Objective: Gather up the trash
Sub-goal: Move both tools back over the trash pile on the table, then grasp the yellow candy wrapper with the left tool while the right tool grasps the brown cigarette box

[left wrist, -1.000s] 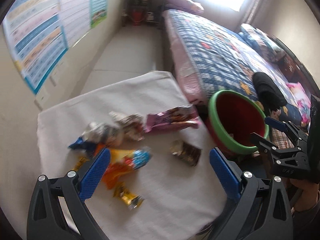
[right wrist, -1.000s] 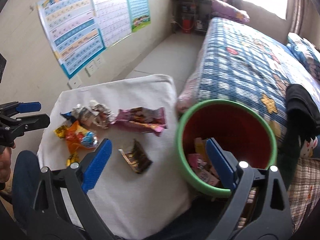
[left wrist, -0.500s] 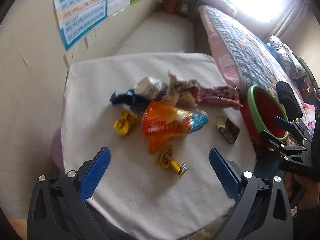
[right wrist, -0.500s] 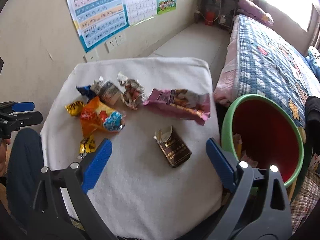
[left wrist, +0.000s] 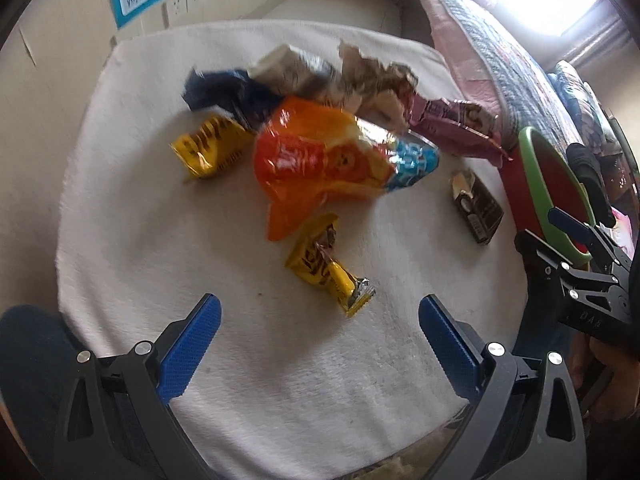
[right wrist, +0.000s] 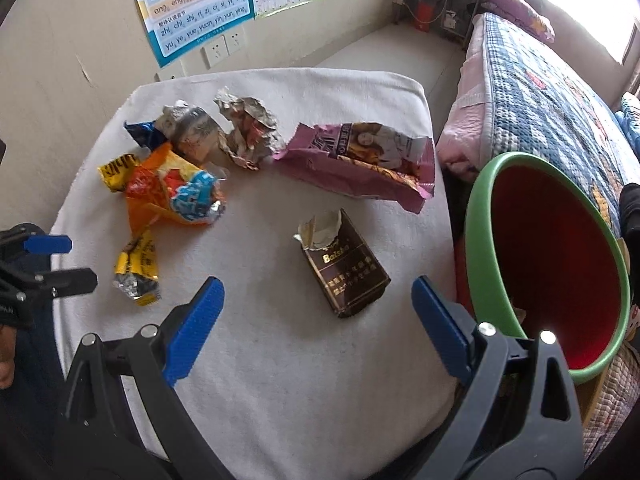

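Trash: wrappers and a brown packet lie scattered on the white-covered table.
Bin: red bucket beside the table, at its right.
Left gripper: wide, empty.
Right gripper: wide, empty.
Progress: most collecting apparently remains.

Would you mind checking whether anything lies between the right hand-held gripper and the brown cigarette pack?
Nothing visible does. The right hand-held gripper is open with only bare white cloth between its fingers and the brown cigarette pack.
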`<state>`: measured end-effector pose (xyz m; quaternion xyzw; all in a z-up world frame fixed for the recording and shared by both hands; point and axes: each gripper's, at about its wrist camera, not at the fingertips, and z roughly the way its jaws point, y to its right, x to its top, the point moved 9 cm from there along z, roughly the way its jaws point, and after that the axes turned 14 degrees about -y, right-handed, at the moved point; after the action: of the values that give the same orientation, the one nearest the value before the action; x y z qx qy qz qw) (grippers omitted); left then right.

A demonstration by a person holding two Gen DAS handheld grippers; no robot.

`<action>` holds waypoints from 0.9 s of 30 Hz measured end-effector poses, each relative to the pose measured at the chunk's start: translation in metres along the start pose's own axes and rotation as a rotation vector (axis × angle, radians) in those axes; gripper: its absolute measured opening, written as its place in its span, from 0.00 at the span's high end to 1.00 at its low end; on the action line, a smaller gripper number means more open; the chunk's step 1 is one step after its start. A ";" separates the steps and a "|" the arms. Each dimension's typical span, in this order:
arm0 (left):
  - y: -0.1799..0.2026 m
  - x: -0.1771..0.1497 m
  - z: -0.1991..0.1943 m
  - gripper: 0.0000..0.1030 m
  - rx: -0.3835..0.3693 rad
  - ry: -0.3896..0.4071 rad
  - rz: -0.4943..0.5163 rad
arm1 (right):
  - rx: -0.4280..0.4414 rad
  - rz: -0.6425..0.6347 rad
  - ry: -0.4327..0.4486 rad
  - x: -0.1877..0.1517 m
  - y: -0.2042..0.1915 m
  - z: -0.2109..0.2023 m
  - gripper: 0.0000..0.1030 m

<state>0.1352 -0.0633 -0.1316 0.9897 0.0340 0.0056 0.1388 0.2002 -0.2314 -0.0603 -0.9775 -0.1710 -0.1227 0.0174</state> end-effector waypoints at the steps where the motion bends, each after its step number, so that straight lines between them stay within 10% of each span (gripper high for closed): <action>1: 0.002 0.001 0.006 0.08 -0.002 -0.009 -0.006 | -0.007 -0.001 -0.001 0.002 0.002 0.004 0.10; 13: 0.010 0.014 0.042 0.17 0.031 -0.078 -0.029 | -0.061 -0.045 -0.087 0.013 0.018 0.057 0.10; 21: 0.003 0.011 0.052 0.64 -0.002 -0.115 -0.079 | -0.041 -0.079 -0.113 0.008 0.011 0.067 0.48; 27: 0.003 0.002 0.048 0.82 -0.020 -0.115 -0.058 | -0.005 -0.051 -0.105 0.003 0.011 0.061 0.54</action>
<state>0.1381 -0.0794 -0.1764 0.9856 0.0543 -0.0550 0.1506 0.2215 -0.2362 -0.1188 -0.9779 -0.1962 -0.0720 0.0029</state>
